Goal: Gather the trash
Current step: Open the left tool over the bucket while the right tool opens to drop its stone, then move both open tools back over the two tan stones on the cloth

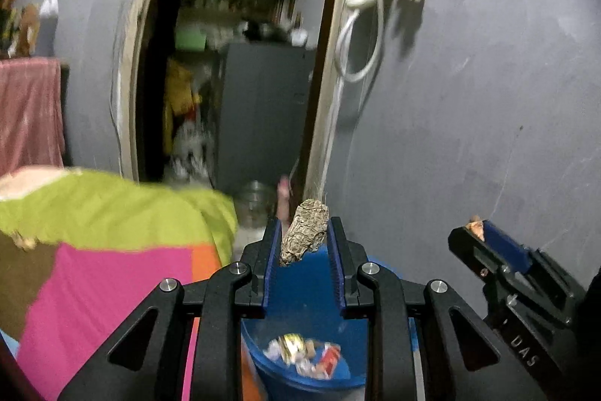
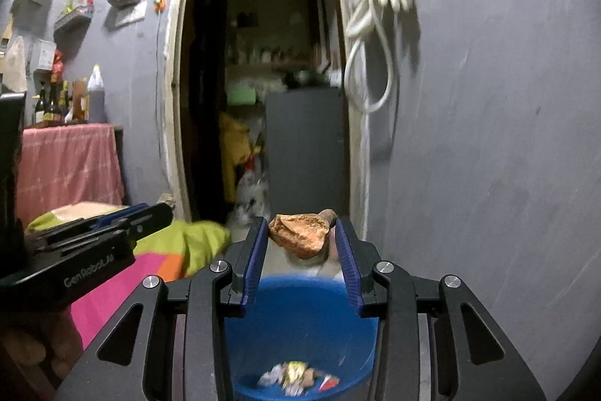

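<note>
Two scraps of trash over a blue bucket (image 2: 300, 310). A grey, wrinkled scrap (image 1: 303, 235) is pinched between the jaws of the left gripper (image 1: 304, 239), near their tips and standing proud of them. A crumpled brown scrap (image 2: 302, 235) is pinched crosswise at the tips of the right gripper (image 2: 302, 243). Both hang above the bucket's far rim rather than its middle, where wrappers (image 2: 296, 376) lie. Likely fault: released here, either light scrap may clip the rim and fall to the floor, or toward the bright bedding (image 1: 112, 250) beside it.
</note>
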`<state>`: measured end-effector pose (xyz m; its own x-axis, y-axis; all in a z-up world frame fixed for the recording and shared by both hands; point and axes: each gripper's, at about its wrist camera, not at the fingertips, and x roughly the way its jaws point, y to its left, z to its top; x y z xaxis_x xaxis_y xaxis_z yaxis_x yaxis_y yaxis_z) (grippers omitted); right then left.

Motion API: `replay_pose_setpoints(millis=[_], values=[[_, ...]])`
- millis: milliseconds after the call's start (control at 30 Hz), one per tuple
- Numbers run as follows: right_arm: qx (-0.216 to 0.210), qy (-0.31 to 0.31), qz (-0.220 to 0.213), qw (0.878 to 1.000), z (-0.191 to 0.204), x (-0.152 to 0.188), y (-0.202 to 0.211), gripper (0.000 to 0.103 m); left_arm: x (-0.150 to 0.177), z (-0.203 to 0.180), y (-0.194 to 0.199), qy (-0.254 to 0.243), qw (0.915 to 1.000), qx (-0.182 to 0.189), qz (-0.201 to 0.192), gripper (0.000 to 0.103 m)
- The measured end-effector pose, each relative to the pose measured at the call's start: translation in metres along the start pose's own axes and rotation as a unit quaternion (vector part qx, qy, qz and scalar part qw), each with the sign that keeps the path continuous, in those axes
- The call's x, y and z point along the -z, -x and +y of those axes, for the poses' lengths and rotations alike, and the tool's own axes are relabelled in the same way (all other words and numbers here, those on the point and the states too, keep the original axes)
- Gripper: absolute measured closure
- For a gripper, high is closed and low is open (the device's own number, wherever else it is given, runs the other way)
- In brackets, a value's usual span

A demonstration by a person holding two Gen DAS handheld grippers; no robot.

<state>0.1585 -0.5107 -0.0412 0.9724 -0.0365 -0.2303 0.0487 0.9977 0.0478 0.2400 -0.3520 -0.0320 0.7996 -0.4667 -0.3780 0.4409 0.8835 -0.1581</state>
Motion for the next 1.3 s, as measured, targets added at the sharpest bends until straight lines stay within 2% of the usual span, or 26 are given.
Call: replay_pose_setpoints(millis=[167,367,700,867,1033,1167,1233,1300], values=[[-0.011,-0.018,0.059,0.998,-0.011,0.023,-0.019,0.068,0.014,0.005,-0.029,0.026,0.9981,-0.002,0.056,0.083],[-0.025,-0.035,0.116,0.992,-0.017,0.04,-0.036,0.068,0.03,0.003,-0.05,0.018,0.9949,-0.004,0.099,0.083],[-0.051,-0.048,0.159,0.985,-0.018,0.05,-0.048,0.067,0.03,0.007,-0.057,0.023,0.9917,-0.006,0.126,0.082],[-0.054,-0.052,0.162,0.984,-0.018,0.049,-0.048,0.066,0.028,0.013,-0.052,0.032,0.9913,-0.005,0.128,0.082],[-0.043,-0.051,0.143,0.987,-0.017,0.039,-0.041,0.061,0.02,0.013,-0.038,0.036,0.9932,0.002,0.111,0.08],[-0.03,-0.037,0.107,0.993,-0.011,0.018,-0.024,0.058,0.006,0.013,-0.017,0.039,0.9964,0.01,0.074,0.075],[-0.023,-0.032,0.081,0.996,-0.008,0.005,-0.014,0.048,-0.004,0.014,-0.005,0.039,0.9977,0.011,0.054,0.075],[-0.017,-0.025,0.054,0.998,-0.002,-0.01,-0.001,0.047,-0.016,0.019,0.011,0.042,0.9985,0.014,0.034,0.072]])
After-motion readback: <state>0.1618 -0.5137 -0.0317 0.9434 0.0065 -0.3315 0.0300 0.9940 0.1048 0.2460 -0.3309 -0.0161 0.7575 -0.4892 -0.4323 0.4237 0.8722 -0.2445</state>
